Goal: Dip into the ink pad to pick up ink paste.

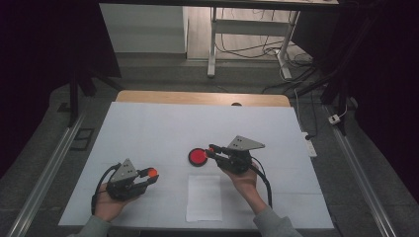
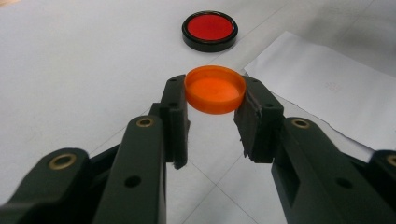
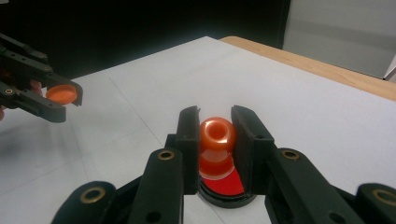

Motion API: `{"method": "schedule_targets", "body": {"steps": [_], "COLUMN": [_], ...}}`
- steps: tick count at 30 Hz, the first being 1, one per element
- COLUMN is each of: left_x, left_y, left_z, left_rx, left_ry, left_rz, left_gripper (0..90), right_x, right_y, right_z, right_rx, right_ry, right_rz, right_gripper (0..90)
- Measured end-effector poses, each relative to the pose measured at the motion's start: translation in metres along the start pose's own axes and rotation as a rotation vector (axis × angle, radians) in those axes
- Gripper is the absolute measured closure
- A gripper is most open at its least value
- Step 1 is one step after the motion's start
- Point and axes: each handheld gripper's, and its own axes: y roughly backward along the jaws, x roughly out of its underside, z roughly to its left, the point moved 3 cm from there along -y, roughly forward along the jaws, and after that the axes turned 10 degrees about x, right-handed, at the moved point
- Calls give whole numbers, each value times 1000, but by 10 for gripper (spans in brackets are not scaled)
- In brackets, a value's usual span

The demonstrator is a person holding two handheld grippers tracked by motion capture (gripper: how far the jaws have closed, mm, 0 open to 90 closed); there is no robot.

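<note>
My left gripper point(image 2: 215, 85) is shut on a flat orange cap point(image 2: 215, 88), held level at the fingertips just above the table. It is at the near left in the high view point(image 1: 149, 176), with the cap point(image 1: 152, 173) at its tip. My right gripper point(image 3: 215, 113) is shut on a small rounded orange piece point(image 3: 217, 135) with a hole in its top. That piece hangs right over a round red dish with a black rim point(image 3: 229, 187). In the high view the right gripper point(image 1: 211, 149) reaches the dish point(image 1: 197, 157) from the right.
A white cover point(image 1: 148, 128) lies over the wooden table point(image 1: 197, 97). A white paper sheet point(image 1: 204, 197) lies at the near edge between the hands, and shows right of the left jaws point(image 2: 327, 88). Cables and desk legs point(image 1: 212, 49) stand on the floor beyond.
</note>
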Motion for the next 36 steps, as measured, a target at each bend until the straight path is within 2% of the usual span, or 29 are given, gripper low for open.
{"method": "schedule_targets", "body": {"steps": [21, 26, 36], "left_x": [0, 0, 0], "left_y": [-1, 0, -1], "left_z": [1, 1, 0], "left_rx": [1, 8, 18], "left_ry": [1, 3, -3], "left_rz": [4, -1, -3], "left_gripper": [651, 651, 651], "right_x": [1, 3, 11], "right_y": [-28, -33, -51], "right_z": [-5, -6, -7], "right_rx": [10, 21, 22], "right_ry": [15, 31, 18], "right_rz": [31, 52, 100], "right_gripper": [723, 724, 724]}}
